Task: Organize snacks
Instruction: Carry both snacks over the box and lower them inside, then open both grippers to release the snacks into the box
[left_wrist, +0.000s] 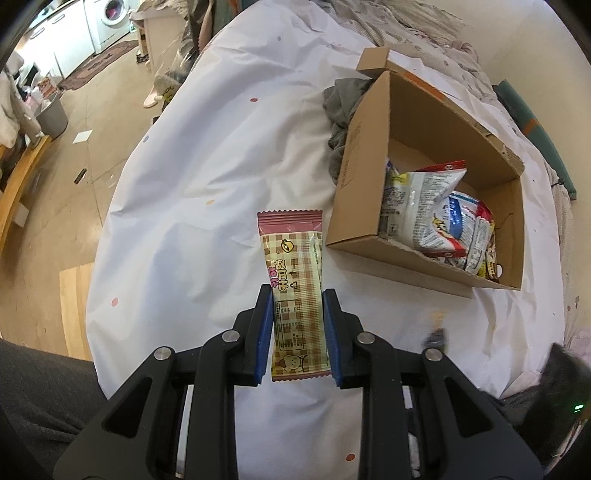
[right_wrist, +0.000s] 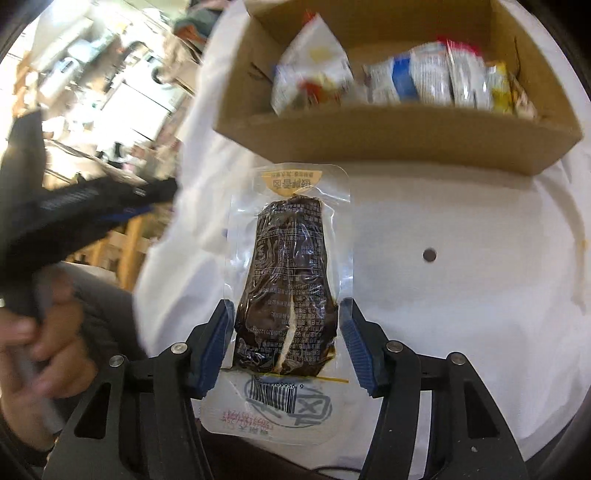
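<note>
My left gripper (left_wrist: 297, 295) is shut on a long checkered pink-and-cream snack bar (left_wrist: 295, 288), held above the white sheet, left of the cardboard box (left_wrist: 354, 206). The box holds several snack packets (left_wrist: 432, 210). My right gripper (right_wrist: 286, 310) is shut on a clear vacuum pack with a dark brown snack (right_wrist: 290, 280), just in front of the box's near wall (right_wrist: 388, 136). Packets (right_wrist: 406, 79) show inside the box. The left gripper shows blurred in the right wrist view (right_wrist: 74, 206), off to the left.
A white dotted sheet (left_wrist: 207, 177) covers the bed. Grey cloth (left_wrist: 343, 107) lies behind the box. The floor with a grey bin (left_wrist: 51, 116) is at left. The person's hand (right_wrist: 40, 332) and dark-trousered legs are at the near edge.
</note>
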